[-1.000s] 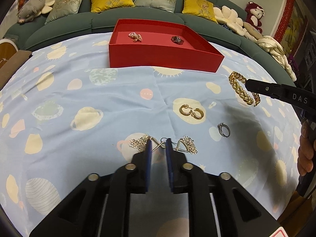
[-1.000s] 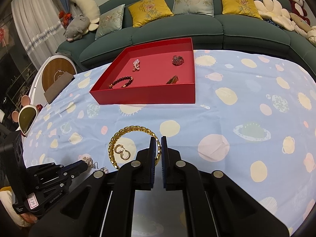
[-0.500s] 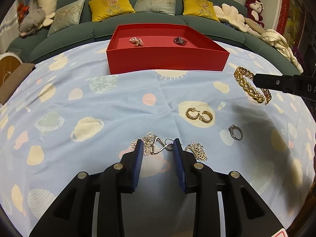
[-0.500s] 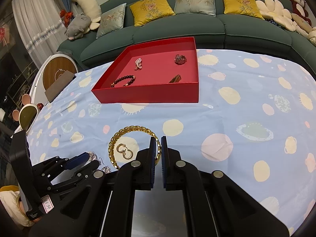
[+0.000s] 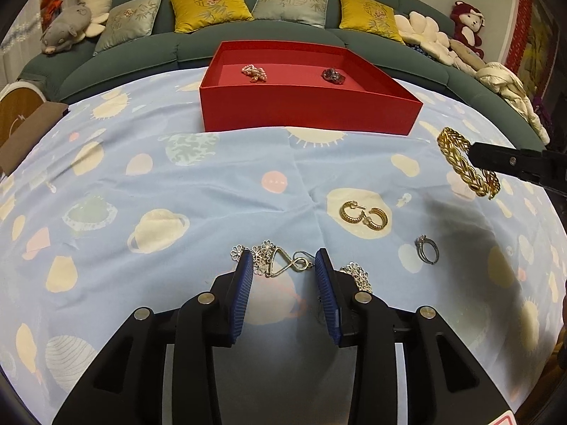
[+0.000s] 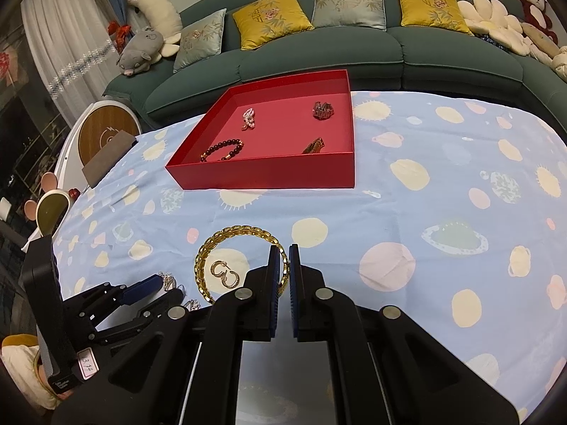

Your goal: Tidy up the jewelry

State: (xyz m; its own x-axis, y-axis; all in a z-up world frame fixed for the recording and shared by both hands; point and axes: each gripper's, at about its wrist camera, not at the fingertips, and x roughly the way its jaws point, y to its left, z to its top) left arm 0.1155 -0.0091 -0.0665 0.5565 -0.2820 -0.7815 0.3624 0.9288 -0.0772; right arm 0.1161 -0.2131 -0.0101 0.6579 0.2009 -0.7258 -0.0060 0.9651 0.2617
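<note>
Four pieces lie in the red tray [image 6: 269, 173]: a pearl cluster [image 6: 249, 118], a dark stone piece [image 6: 322, 110], a bead bracelet [image 6: 222, 149] and a gold clip [image 6: 314, 146]. On the worktop [image 5: 212, 184] outside it are two gold hoops [image 5: 365, 214], touching each other, one ring [image 5: 428, 250] and two silver flower earrings [image 5: 280, 260]. The left gripper [image 5: 285, 265] has just been opening its jaws; they stand apart over the earrings, one earring between the pads untouched, the other just outside the right pad. The right gripper [image 6: 284, 258] has its jaws clamped on one gold chain bracelet [image 6: 226, 239], lifted off the cloth.
</note>
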